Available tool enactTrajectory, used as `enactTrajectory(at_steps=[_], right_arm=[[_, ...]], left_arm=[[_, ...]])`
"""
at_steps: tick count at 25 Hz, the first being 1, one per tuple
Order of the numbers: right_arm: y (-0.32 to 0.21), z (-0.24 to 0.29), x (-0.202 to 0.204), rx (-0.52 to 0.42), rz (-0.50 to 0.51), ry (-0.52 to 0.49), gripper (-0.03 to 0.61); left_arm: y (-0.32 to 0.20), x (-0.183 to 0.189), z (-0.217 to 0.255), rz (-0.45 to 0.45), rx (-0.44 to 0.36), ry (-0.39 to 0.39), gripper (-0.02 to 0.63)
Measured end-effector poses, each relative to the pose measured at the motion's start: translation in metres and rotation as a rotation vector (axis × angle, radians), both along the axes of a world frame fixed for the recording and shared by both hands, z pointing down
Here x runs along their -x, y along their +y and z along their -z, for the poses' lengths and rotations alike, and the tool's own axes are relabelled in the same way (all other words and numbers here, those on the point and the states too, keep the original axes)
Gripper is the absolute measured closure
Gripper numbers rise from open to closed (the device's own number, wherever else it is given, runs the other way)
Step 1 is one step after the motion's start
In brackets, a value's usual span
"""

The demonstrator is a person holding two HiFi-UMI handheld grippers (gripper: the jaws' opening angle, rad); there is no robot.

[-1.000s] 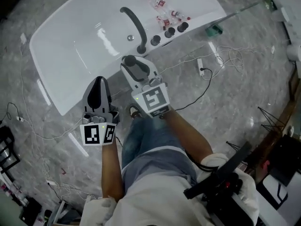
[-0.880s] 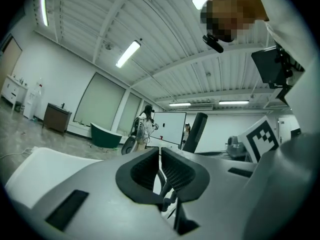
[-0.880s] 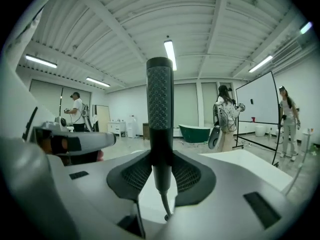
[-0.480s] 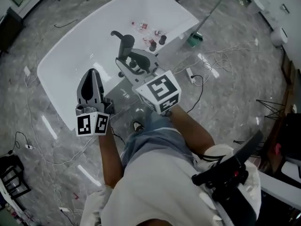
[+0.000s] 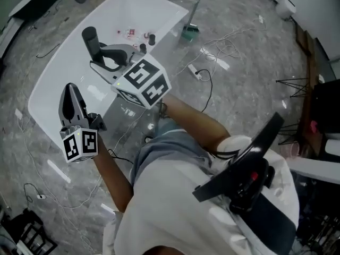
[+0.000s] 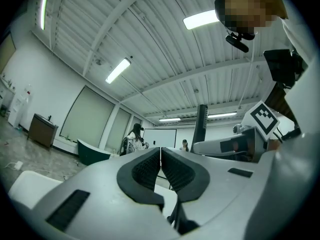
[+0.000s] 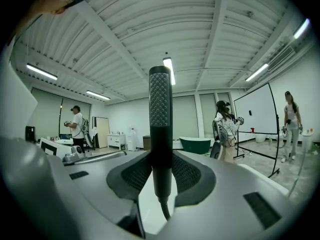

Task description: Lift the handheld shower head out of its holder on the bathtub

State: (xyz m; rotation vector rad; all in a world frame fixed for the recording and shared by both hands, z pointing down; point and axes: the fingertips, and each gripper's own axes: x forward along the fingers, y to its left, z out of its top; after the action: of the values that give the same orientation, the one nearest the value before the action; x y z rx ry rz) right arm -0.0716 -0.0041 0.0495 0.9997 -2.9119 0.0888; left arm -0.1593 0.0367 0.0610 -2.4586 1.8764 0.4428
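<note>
The black handheld shower head (image 5: 90, 40) stands upright between the jaws of my right gripper (image 5: 102, 59), raised above the white bathtub (image 5: 58, 76). In the right gripper view the right gripper (image 7: 161, 176) is shut on the shower head (image 7: 160, 114), the pads press on its handle, and its hose (image 7: 163, 208) drops below the jaws. My left gripper (image 5: 69, 93) hangs lower and to the left over the tub's near rim. The left gripper (image 6: 160, 156) is shut with nothing in it. From there the shower head (image 6: 201, 124) shows to the right.
Small bottles (image 5: 132, 33) and dark knobs (image 5: 151, 37) sit on the tub's far rim. A green broom head (image 5: 189, 32), cables (image 5: 218, 49) and a power strip (image 5: 195, 71) lie on the marble floor. People (image 7: 226, 129) stand farther off in the room.
Both grippers have risen away from the tub's rim. The right one has carried the shower head up and clear of its holder. The left stays shut and empty.
</note>
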Motion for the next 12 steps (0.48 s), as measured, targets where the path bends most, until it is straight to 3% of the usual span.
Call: enactTrajectory(at_steps=[12], right_arm=[[0.027, 0.006, -0.028, 0.014, 0.014, 0.005, 0.446]], left_arm=[[0.026, -0.031, 0.010, 0.026, 0.037, -0.030, 0.595]])
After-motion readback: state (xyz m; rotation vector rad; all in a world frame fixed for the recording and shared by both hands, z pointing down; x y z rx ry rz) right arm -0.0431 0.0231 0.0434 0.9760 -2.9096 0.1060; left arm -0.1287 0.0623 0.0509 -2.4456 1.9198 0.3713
